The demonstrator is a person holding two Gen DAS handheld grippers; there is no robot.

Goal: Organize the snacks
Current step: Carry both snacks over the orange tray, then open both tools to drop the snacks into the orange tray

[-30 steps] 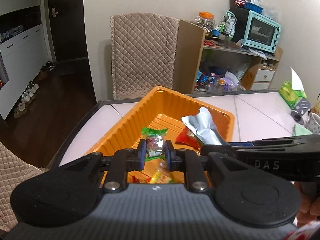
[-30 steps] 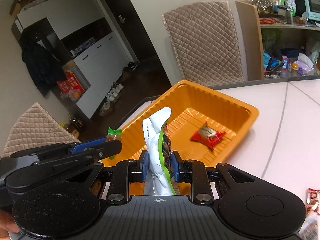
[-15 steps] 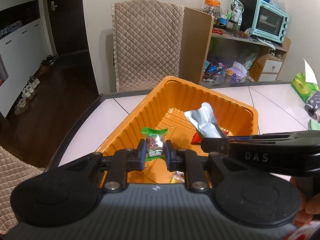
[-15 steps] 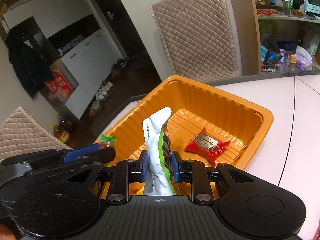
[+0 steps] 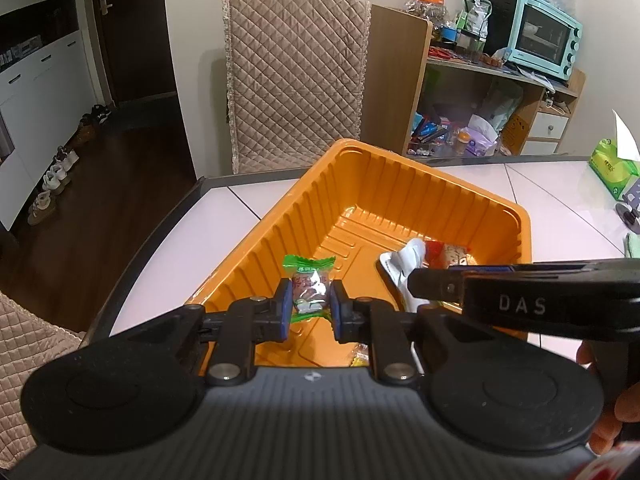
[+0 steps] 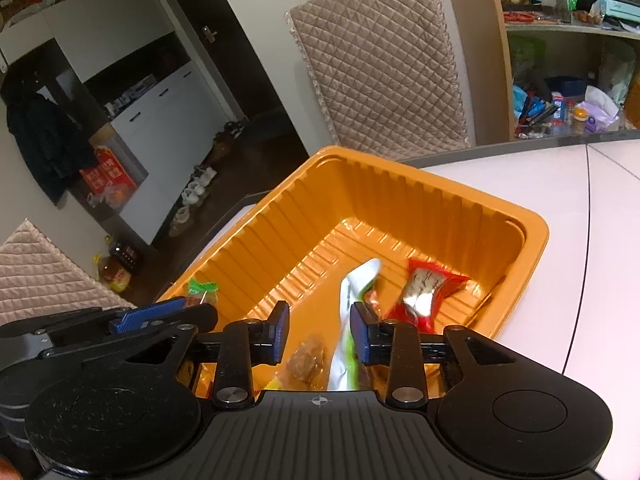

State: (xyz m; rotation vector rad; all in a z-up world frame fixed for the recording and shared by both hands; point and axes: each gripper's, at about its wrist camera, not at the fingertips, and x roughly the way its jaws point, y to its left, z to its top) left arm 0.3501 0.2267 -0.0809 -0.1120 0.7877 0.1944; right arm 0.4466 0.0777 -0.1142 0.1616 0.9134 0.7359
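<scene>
An orange ribbed tray [image 5: 400, 184] [image 6: 400, 184] sits at the table's near-left corner. My left gripper [image 5: 310, 310] is shut on a green-ended candy [image 5: 308, 284] and holds it over the tray's near side. My right gripper [image 6: 320, 330] is open over the tray; a silver-and-green snack pouch [image 6: 352, 308] leans against its right finger, tilting into the tray. A red snack packet [image 6: 428, 290] lies on the tray floor to the right, also in the left wrist view [image 5: 446, 254]. A brown candy [image 6: 306, 360] lies below the right gripper.
A quilted chair [image 5: 296, 76] stands behind the table's far edge. A shelf unit with a teal oven [image 5: 544, 36] is at the back right. A green tissue box [image 5: 612, 170] stands on the white table [image 5: 560, 184] to the right.
My right gripper has opened and let go of the silver-and-green pouch, which has tipped forward into the tray. My left gripper still holds the green candy, drawn back a little.
</scene>
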